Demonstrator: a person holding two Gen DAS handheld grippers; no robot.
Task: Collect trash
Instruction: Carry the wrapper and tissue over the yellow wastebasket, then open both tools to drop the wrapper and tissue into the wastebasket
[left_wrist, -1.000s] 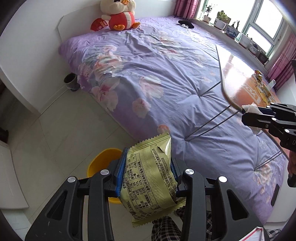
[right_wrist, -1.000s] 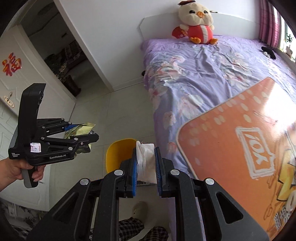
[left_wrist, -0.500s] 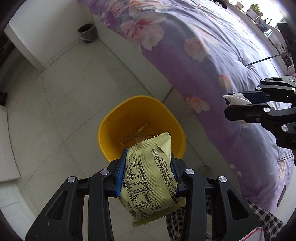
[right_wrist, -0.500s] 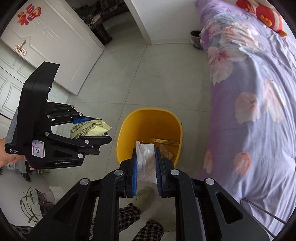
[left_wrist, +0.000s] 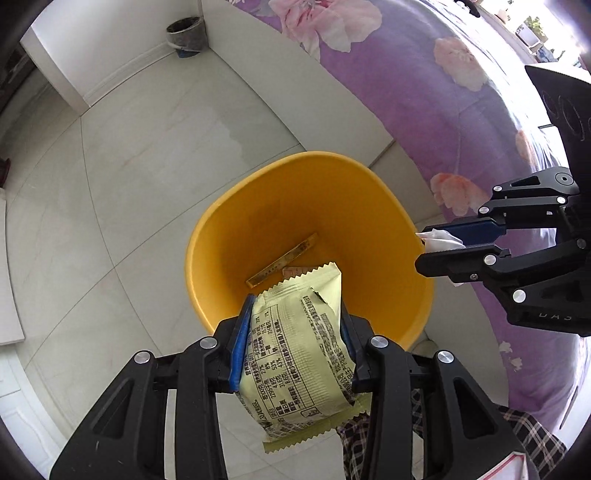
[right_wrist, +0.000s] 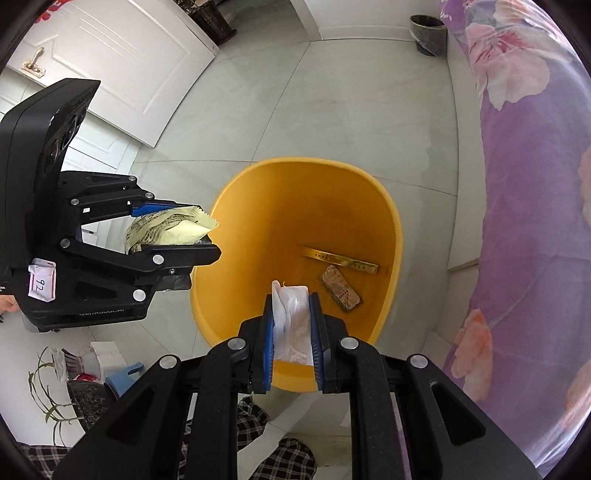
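**Two Grippers Held Over the Yellow Bin, Each With Trash**

Below both cameras a pale grey tiled floor (left_wrist: 122, 155) is seen, glossy and crossed by thin grout lines. On it stands a yellow bin (left_wrist: 221, 236), open-topped, at the centre of both views. At its bottom a flat gold strip (right_wrist: 341, 260) and a small brown wrapper (right_wrist: 341, 288) are seen lying close together.

A bed with a purple flowered cover (left_wrist: 461, 110) fills the upper right of the left wrist view and the right edge of the right wrist view; its side runs just beside the bin. A white panelled door (right_wrist: 122, 66) is seen at the upper left of the right wrist view, and a small dark bin (left_wrist: 184, 35) stands by the white wall at the top. Clutter and a potted plant (right_wrist: 48, 391) are gathered at the lower left of the right wrist view. Checked trouser fabric (right_wrist: 255, 424) is seen at the bottom edge.

The left gripper (left_wrist: 295, 332) is clamped on a pale green snack packet (left_wrist: 299, 350), held over the near rim; its jaws have just been opening slightly, the packet between them. The right gripper (right_wrist: 291, 325) is closed on a white crumpled tissue (right_wrist: 290, 321), above the bin's near side.

Open floor is left to the bin's left and beyond it; the bed side closes off the right.
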